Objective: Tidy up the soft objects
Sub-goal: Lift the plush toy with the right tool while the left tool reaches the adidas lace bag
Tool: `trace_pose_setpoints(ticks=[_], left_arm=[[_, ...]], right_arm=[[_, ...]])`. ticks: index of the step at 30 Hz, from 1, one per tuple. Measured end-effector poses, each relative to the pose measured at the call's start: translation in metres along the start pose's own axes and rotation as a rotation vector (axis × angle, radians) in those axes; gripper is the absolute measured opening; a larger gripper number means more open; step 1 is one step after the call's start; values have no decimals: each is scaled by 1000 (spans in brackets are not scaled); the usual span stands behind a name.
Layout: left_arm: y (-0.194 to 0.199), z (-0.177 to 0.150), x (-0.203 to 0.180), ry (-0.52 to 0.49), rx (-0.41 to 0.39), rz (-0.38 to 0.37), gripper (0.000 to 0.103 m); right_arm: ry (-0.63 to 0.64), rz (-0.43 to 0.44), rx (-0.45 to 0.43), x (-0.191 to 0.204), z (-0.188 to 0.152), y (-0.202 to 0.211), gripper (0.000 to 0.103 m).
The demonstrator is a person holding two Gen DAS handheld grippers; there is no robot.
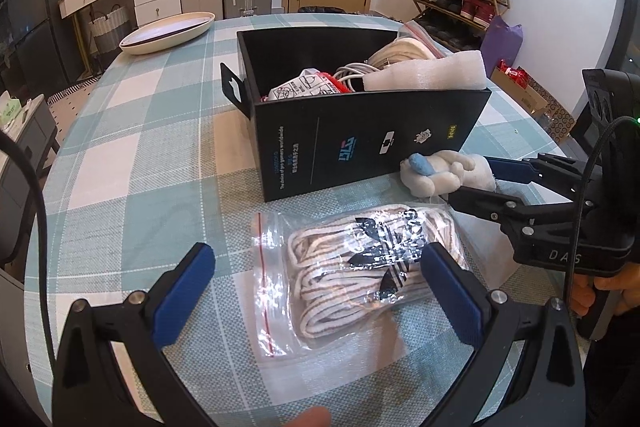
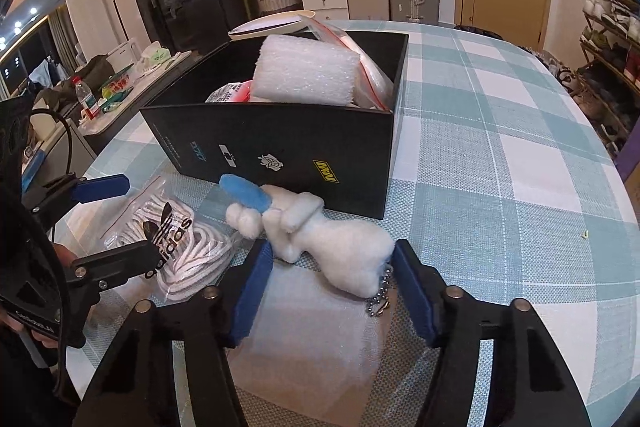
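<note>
White plush toy lies on the checked worktop just in front of the black box, its long axis running from the blue-tipped head near the box back toward the right claw. That claw is spread wide with the plush's tail end sitting between its fingers, so it's clearly the nearer one. Left claw is spread too, straddling the bagged laces.

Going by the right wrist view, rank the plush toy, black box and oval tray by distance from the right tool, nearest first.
1. Plush toy: between the right tool's fingers.
2. Black box: just behind the toy.
3. Oval tray: beyond the box, far left.
</note>
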State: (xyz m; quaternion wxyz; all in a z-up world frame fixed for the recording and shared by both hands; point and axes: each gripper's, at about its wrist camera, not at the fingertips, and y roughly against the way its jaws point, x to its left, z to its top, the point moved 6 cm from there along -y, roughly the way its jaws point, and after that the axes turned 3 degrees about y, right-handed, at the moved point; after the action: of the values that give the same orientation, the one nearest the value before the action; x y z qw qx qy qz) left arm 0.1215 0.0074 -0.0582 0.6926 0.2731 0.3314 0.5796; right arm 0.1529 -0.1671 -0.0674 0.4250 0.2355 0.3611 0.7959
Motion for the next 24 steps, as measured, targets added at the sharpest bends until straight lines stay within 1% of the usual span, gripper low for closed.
trace_pose_setpoints(ticks=[4,5,7,8,10,12,13,14,16,20,24], left_arm=[[0,0,0,-2,0,3,103],[1,0,0,-3,1,3,103],[1,0,1,-4,1,1,103],[1,0,2,-3,1,-1,103],[1,0,2,-3,2,-4,103],[1,0,2,-3,3,-6,103],[1,0,2,-2,4,-9,103],[1,0,2,-1,5,-12,103],[2,0,2,0,4,-14,103],[5,1,3,-2,1,-15,103],[5,2,4,0,0,-14,103]], right_arm=[[30,-8,8,-4,-3,4,56],[36,-12,10,-7,-4,5,54],[37,-13,25,-12,-6,6,45],[41,-23,29,-15,-8,7,45],[53,-17,33,-18,-9,9,45],[48,2,17,-17,-8,12,47],[46,3,13,-17,-7,12,52],[49,3,9,-15,-6,12,54],[62,6,10,-10,-5,9,55],[68,-5,20,-2,-5,2,67],[62,-27,16,1,-2,-2,68]])
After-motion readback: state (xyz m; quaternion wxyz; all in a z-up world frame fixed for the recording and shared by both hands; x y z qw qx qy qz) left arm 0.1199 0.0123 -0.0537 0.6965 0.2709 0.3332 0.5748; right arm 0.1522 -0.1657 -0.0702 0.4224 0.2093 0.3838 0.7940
